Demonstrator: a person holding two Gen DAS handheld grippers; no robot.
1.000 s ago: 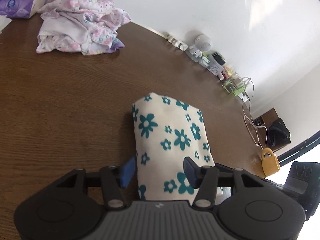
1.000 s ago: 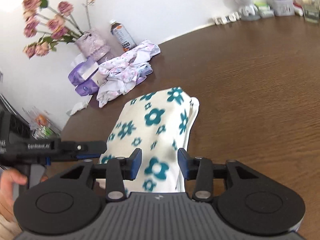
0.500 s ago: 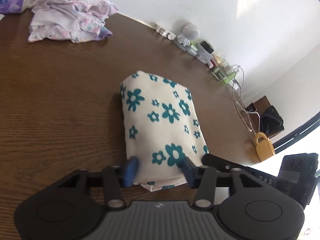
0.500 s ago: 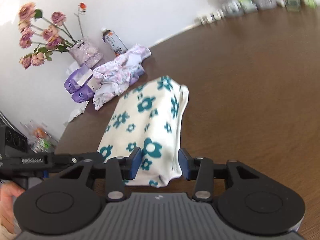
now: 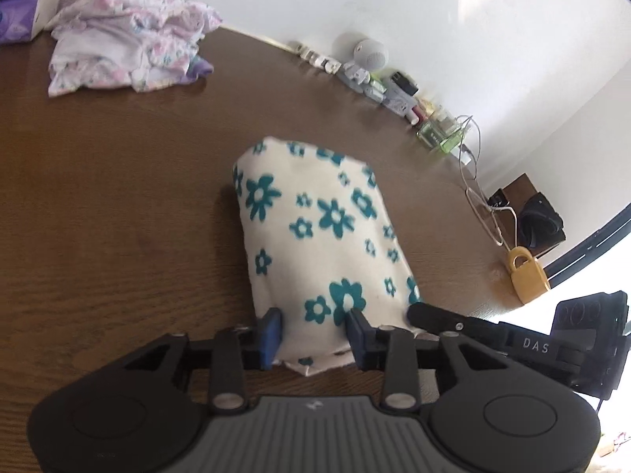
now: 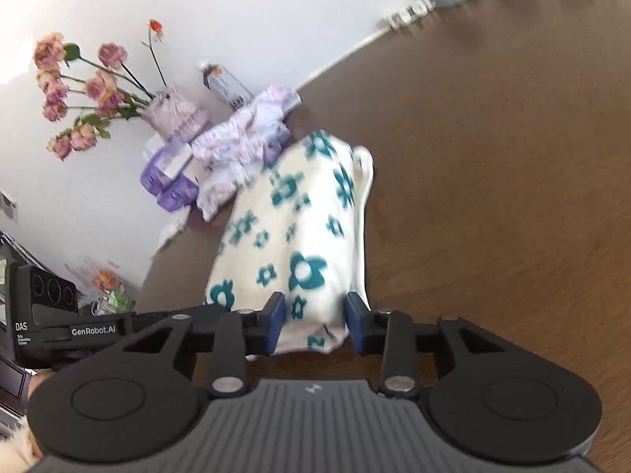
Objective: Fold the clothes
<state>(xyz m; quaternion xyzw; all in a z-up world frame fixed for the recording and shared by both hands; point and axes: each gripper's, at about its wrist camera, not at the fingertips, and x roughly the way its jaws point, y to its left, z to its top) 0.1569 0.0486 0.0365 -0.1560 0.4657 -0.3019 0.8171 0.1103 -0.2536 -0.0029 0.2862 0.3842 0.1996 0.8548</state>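
A folded white cloth with teal flowers (image 5: pixel 315 228) lies lengthwise on the brown wooden table (image 5: pixel 98 197), pointing away from me. My left gripper (image 5: pixel 313 333) is shut on the left part of its near edge, with thick fabric bunched between the blue pads. In the right wrist view the same cloth (image 6: pixel 299 236) is blurred. There my right gripper (image 6: pixel 313 325) is shut on the right part of the near edge. The two grippers sit side by side; a finger of the right gripper (image 5: pixel 445 321) shows beside the left one.
A crumpled pile of pink floral clothes (image 5: pixel 130 55) lies at the far left by purple tissue packs (image 6: pixel 169 181), a vase of flowers (image 6: pixel 173 114) and a bottle (image 6: pixel 226 84). Small items and cables (image 5: pixel 398 90) line the wall edge. A yellow padlock-shaped object (image 5: pixel 526 276) sits at the right.
Both grippers slid back to the cloth's near edge and narrowed onto it. The view has swung toward the pink pile, and the cloth now looks closer to it.
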